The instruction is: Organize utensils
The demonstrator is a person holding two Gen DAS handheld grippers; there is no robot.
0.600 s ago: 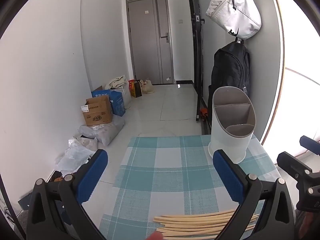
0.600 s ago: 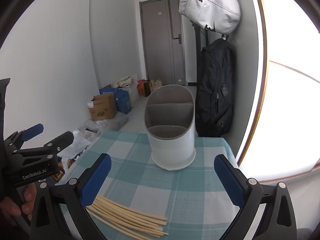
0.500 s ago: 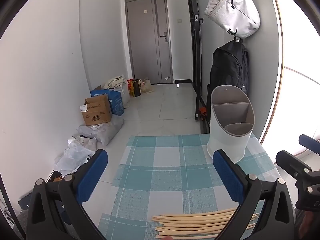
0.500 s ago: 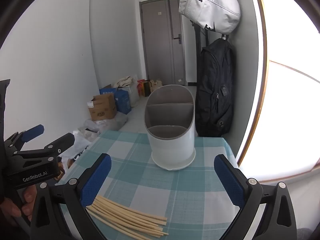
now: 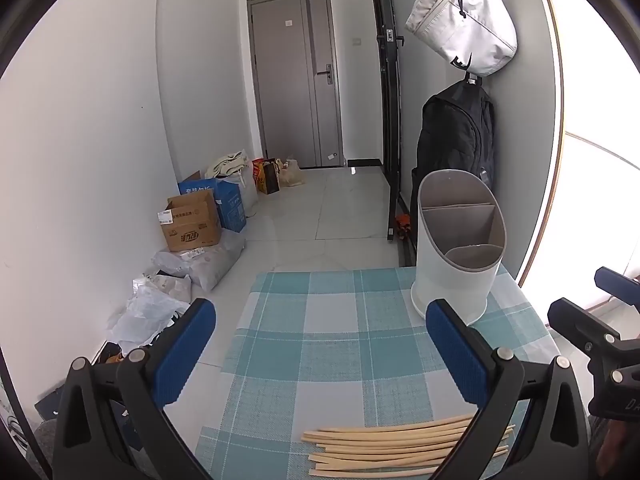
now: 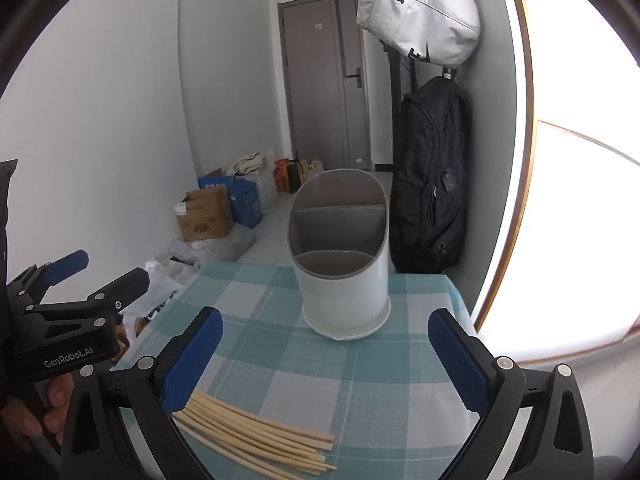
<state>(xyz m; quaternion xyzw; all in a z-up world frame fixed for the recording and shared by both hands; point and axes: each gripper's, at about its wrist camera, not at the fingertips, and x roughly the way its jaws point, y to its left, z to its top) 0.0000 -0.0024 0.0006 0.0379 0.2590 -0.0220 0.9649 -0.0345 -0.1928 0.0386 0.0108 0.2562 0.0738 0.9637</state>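
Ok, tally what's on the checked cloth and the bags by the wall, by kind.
utensil holder: 1
pile of chopsticks: 1 (the sticks overlap, so they cannot be counted singly)
bags: 2, a white bag and a black backpack
Total: 4

The right gripper hangs wide open over the desk with its teal checked cloth, nothing between its blue pads. A bundle of pale chopsticks lies flat just beside its left finger. The white utensil holder stands upright farther back, compartments empty. At the left edge, a hand holds the left gripper, also open
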